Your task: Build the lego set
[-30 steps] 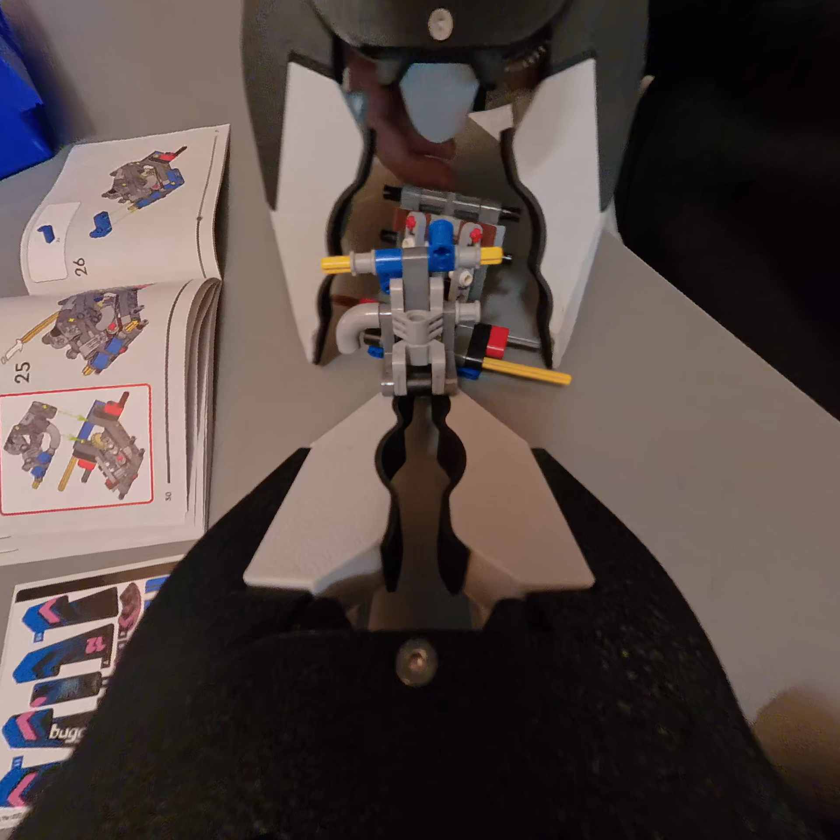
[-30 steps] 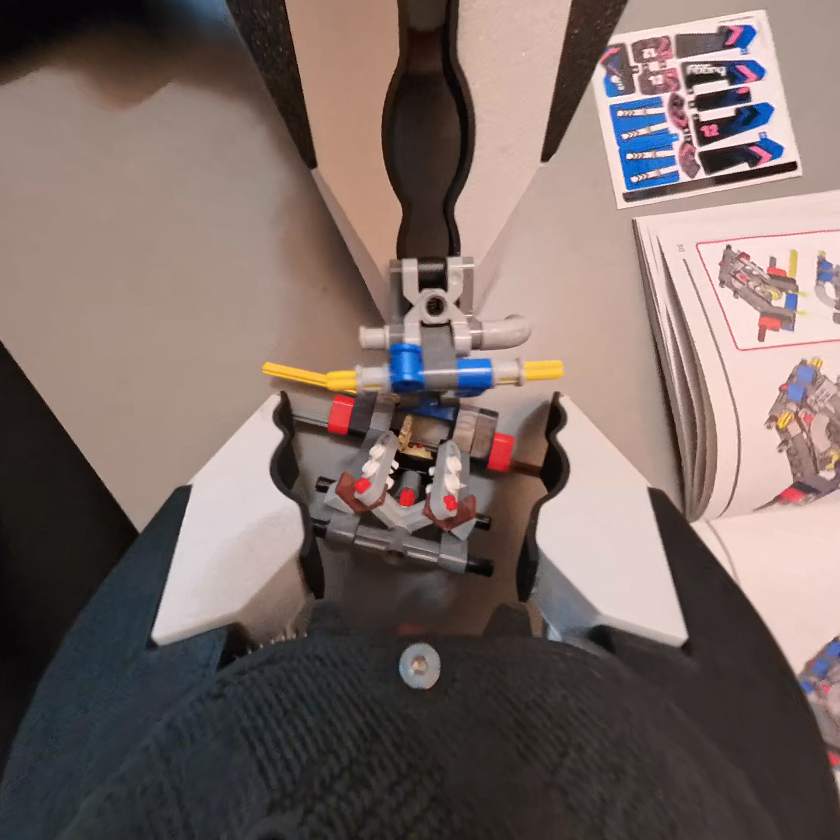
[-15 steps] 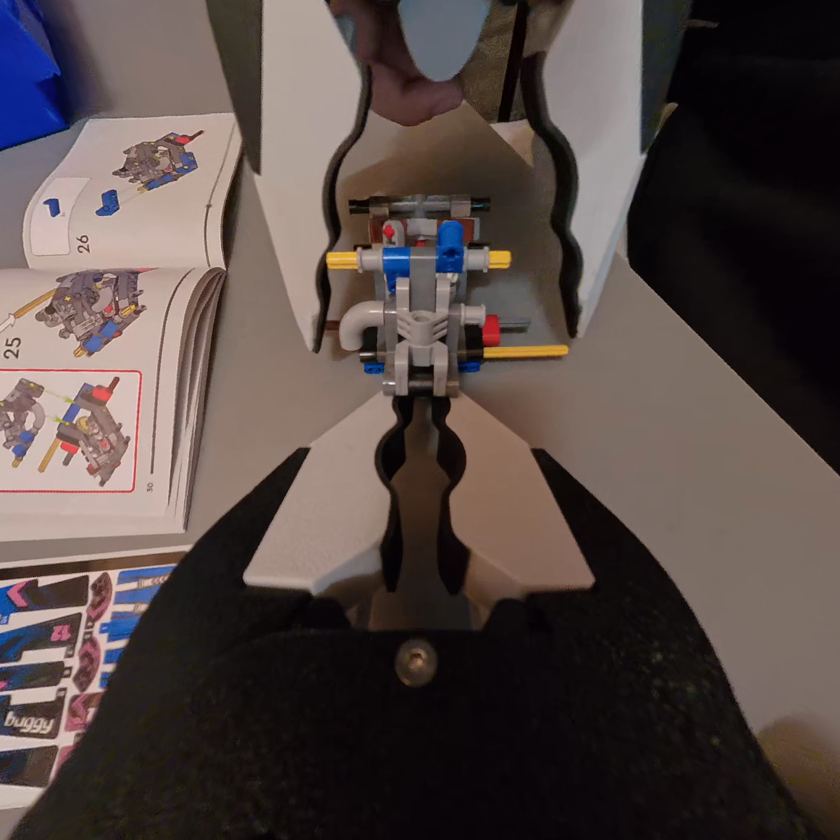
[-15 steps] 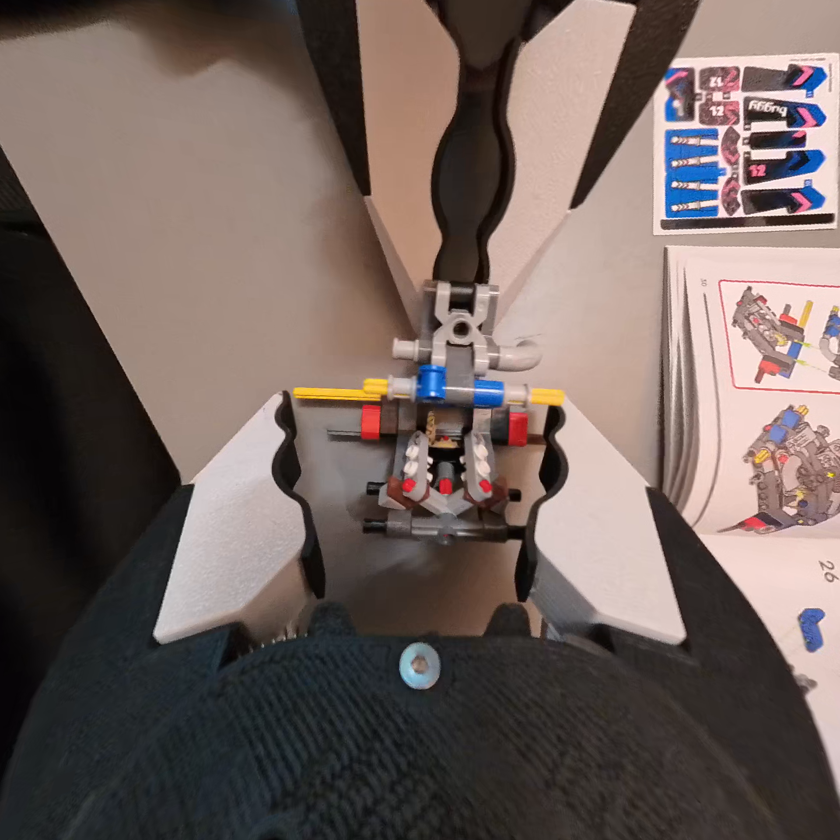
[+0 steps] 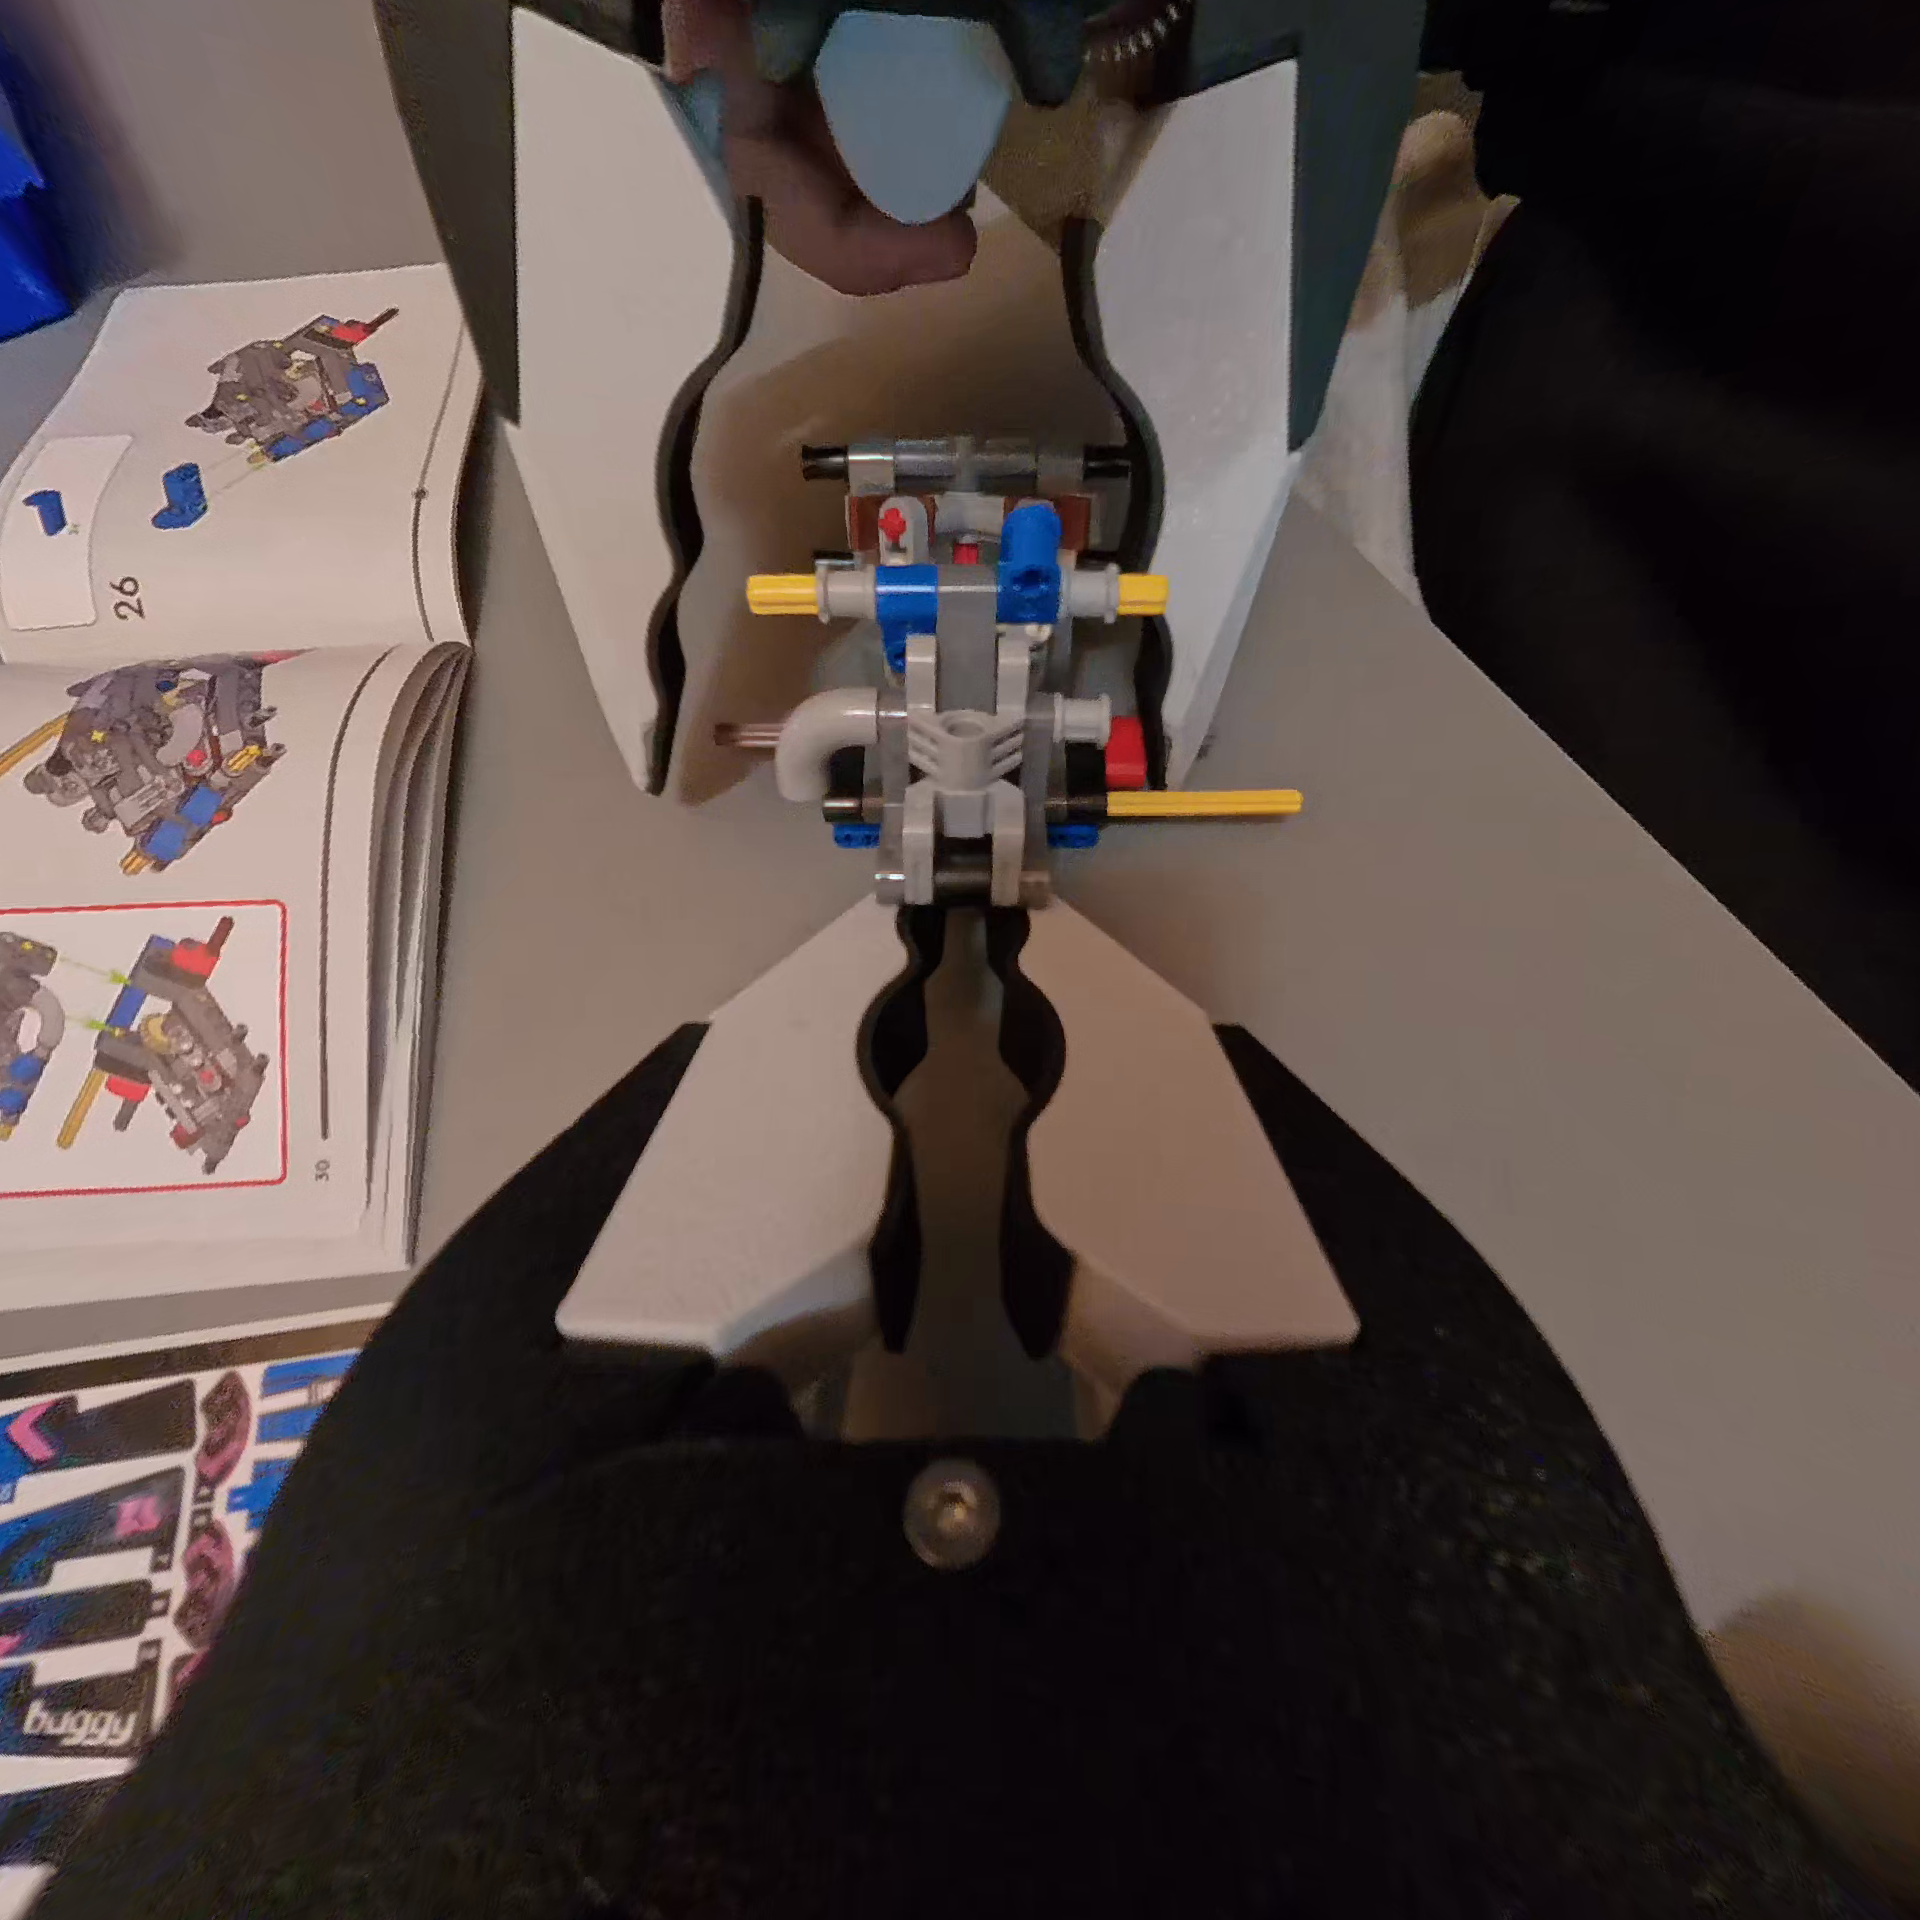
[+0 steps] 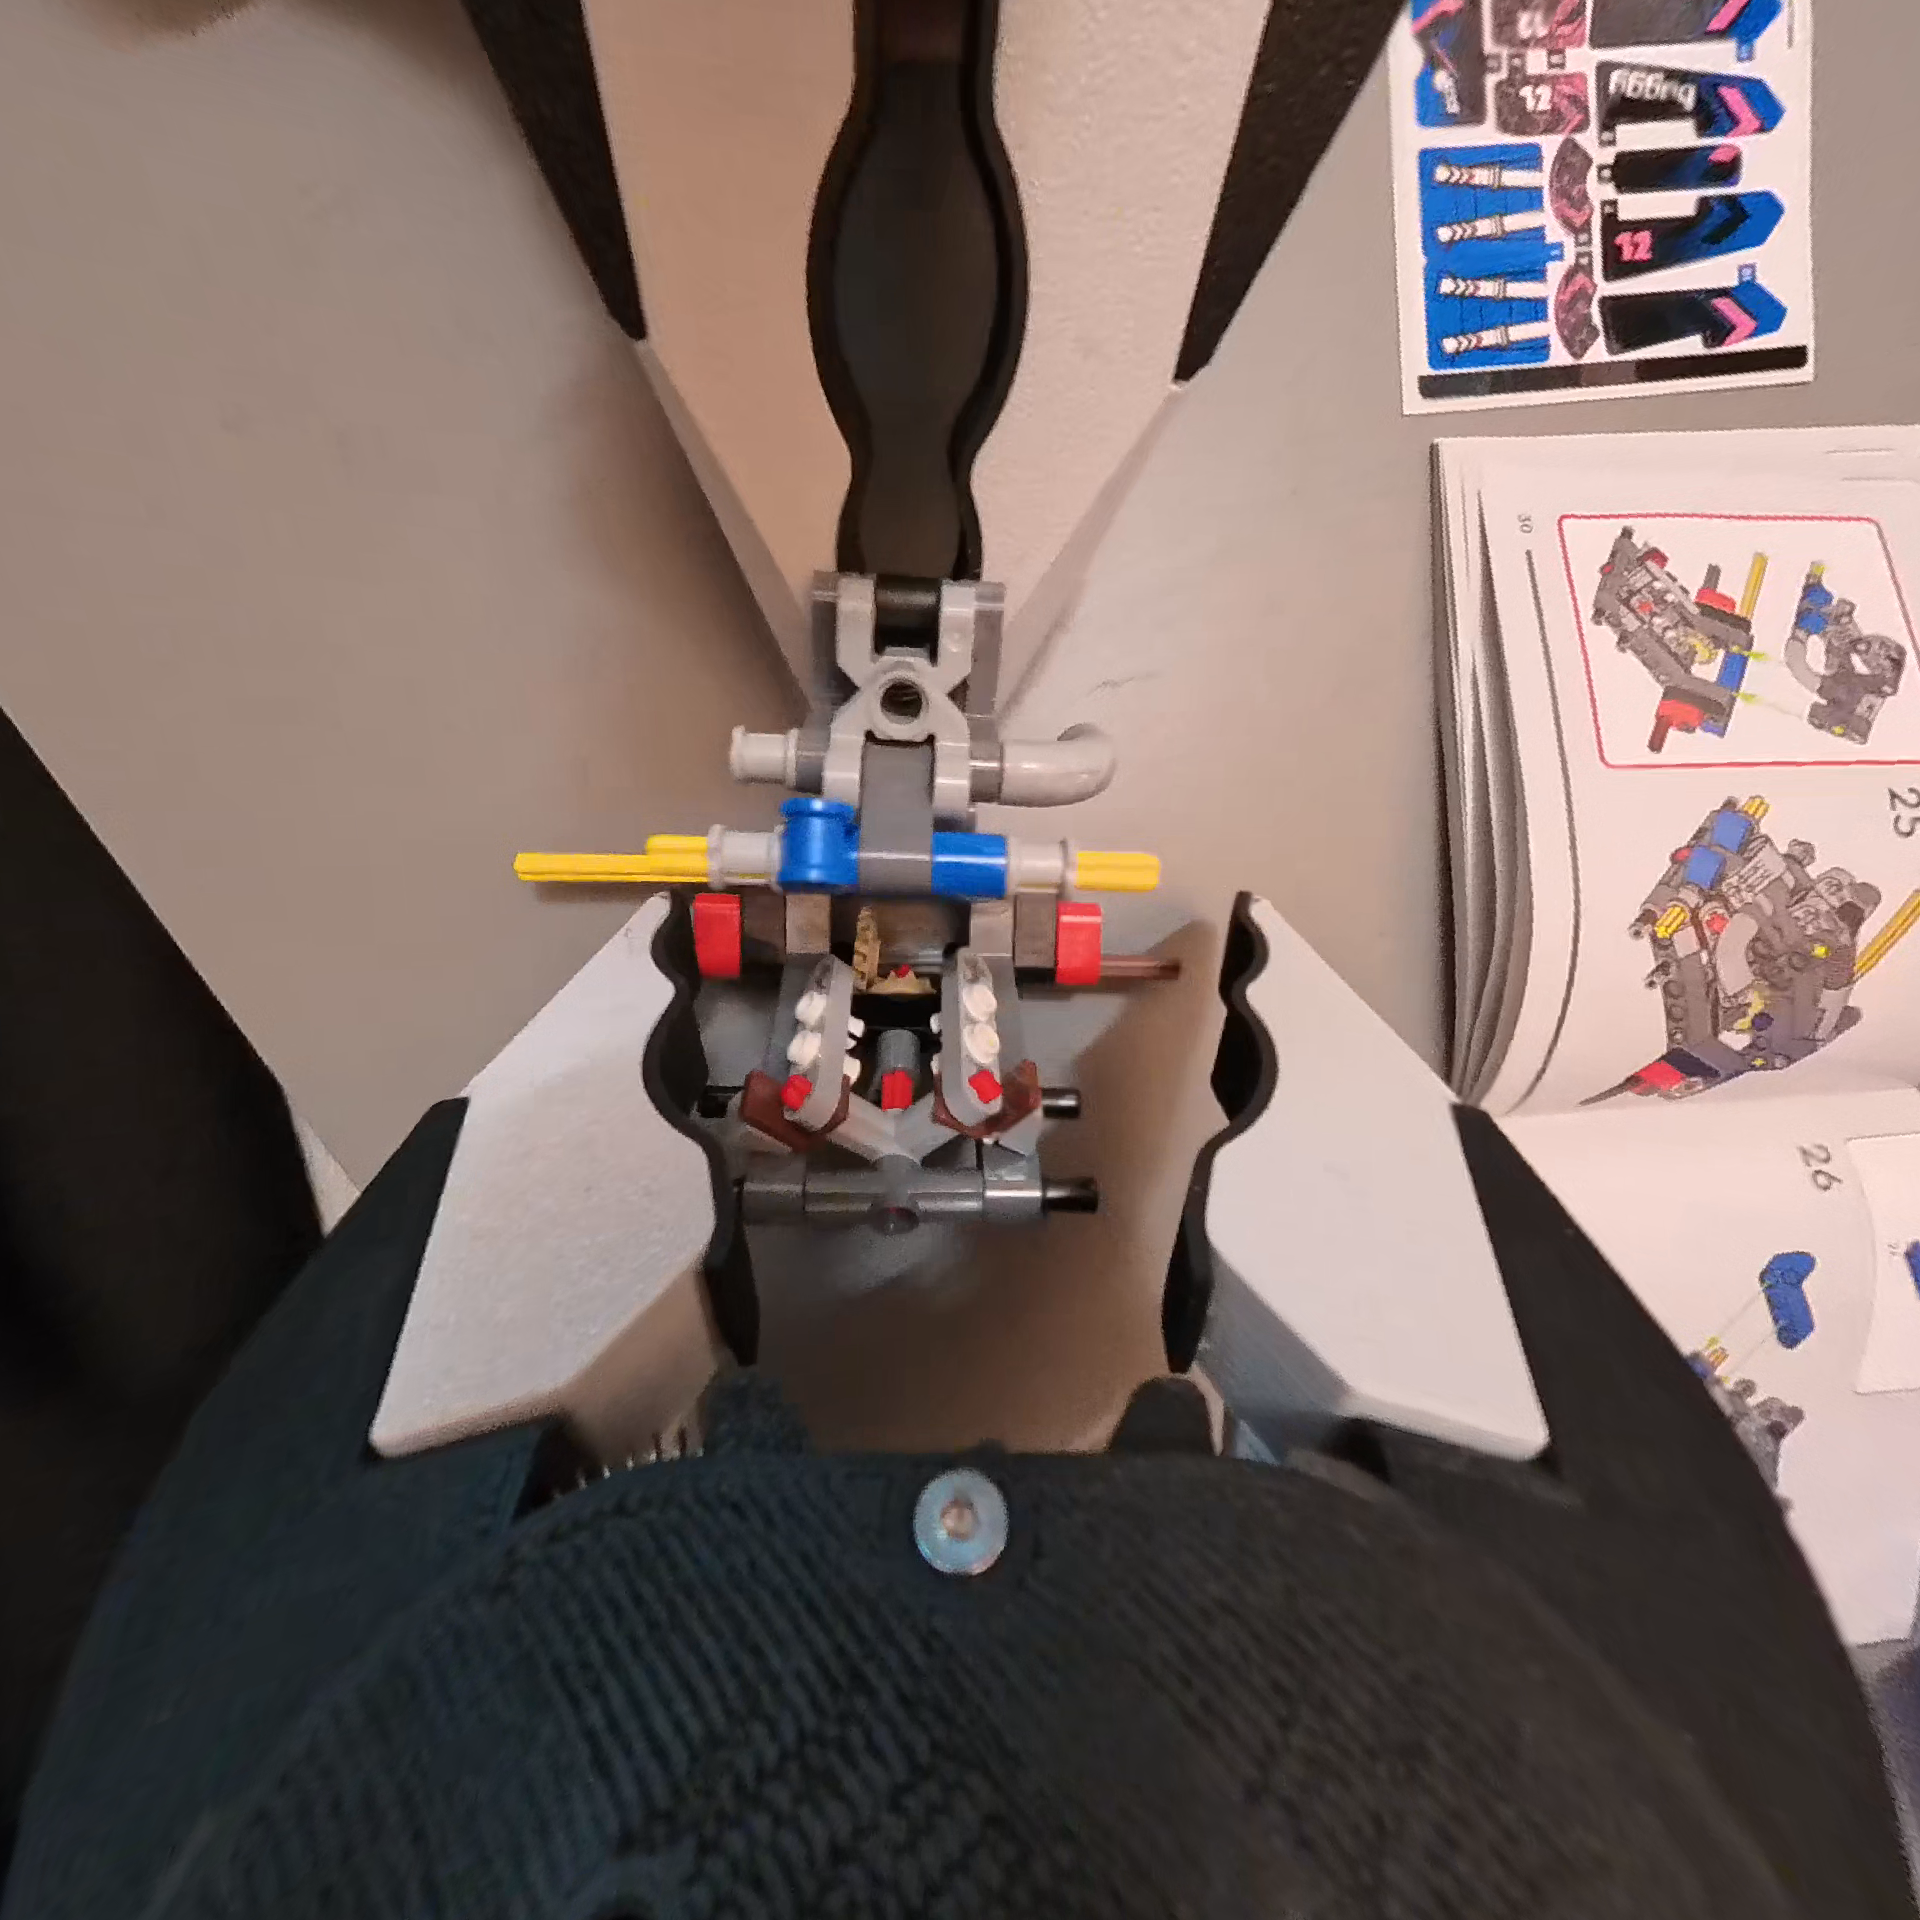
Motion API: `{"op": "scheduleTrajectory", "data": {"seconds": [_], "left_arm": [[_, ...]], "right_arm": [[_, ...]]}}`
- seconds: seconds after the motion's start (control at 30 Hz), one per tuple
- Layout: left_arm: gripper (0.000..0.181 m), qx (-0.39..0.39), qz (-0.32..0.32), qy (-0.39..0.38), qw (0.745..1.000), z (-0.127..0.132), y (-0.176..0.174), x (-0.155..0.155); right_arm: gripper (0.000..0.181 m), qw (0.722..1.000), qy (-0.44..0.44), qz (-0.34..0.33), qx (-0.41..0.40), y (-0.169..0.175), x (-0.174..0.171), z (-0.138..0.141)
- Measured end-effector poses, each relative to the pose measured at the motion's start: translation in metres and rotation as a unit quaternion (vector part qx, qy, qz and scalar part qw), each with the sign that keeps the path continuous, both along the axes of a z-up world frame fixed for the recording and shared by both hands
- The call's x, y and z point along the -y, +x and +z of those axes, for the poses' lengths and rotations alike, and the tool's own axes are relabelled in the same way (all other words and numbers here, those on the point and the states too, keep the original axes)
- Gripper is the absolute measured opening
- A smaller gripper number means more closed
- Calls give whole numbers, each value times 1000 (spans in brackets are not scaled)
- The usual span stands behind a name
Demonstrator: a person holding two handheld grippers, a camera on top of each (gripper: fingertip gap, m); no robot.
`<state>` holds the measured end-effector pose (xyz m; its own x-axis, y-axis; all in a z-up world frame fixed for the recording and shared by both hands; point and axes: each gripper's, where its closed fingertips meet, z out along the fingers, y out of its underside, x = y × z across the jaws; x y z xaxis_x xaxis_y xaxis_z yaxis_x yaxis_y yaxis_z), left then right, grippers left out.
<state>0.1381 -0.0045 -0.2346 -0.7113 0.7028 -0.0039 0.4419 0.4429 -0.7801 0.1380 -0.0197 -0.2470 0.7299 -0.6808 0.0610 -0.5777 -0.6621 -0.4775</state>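
Left tongs clamped on the near grey end of one lego model, fingertips together on a dark pin there. Right tongs spread wide apart, fingers flanking the model's far half without a visible touch on the left side; contact on the other side not clear from either picture. Model held above the grey worktop, between the two tongs, roughly level. Seen only from the left wrist: a fingertip of a hand behind the right tongs, a pale blue trigger-like part beside it, a blue object at the far left edge, and two small blue underside pieces at the model's near end. Seen only from the right wrist: the model's inner works, with a tan gear, two slanted grey rows with white studs, three small red studs, and two brown corner pieces. Seen from both: two yellow axles, one long and one short, two red bushes, one curved grey pipe, two blue connectors on the crossbar. One open instruction booklet on the worktop, with one sticker sheet lying just beside it; from the right wrist the same booklet and sheet at the right.
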Motion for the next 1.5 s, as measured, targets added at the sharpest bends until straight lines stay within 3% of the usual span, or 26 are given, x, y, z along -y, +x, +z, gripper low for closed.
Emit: {"op": "scheduleTrajectory", "data": {"seconds": [0.27,0.4,0.57,0.8,0.9,0.97,1.03,1.07,1.2,1.5], "left_arm": [[5,20,13,32,999,1,-3,4],[4,33,16,44,998,1,-4,5],[4,24,17,43,999,1,-4,6],[5,30,17,46,998,1,-5,6],[5,33,18,46,998,0,-5,6],[4,35,18,47,998,0,-5,6],[4,34,17,48,998,0,-5,6],[4,33,16,48,998,0,-5,6],[4,34,18,48,998,0,-5,6],[4,20,29,54,998,0,-6,6]], "right_arm": [[95,999,21,25,14,-4,4,3],[77,996,66,32,44,-5,0,23],[73,996,83,-15,0,-22,4,30],[92,986,35,-113,114,-30,-6,34],[90,968,2,-161,192,-36,1,50],[82,964,-2,-145,222,-46,-12,58],[62,973,27,-74,218,-58,-49,52],[62,975,17,-59,216,-59,-56,44],[66,983,-7,-57,175,-47,-48,17],[57,987,-18,-64,145,-34,-34,8]]}}
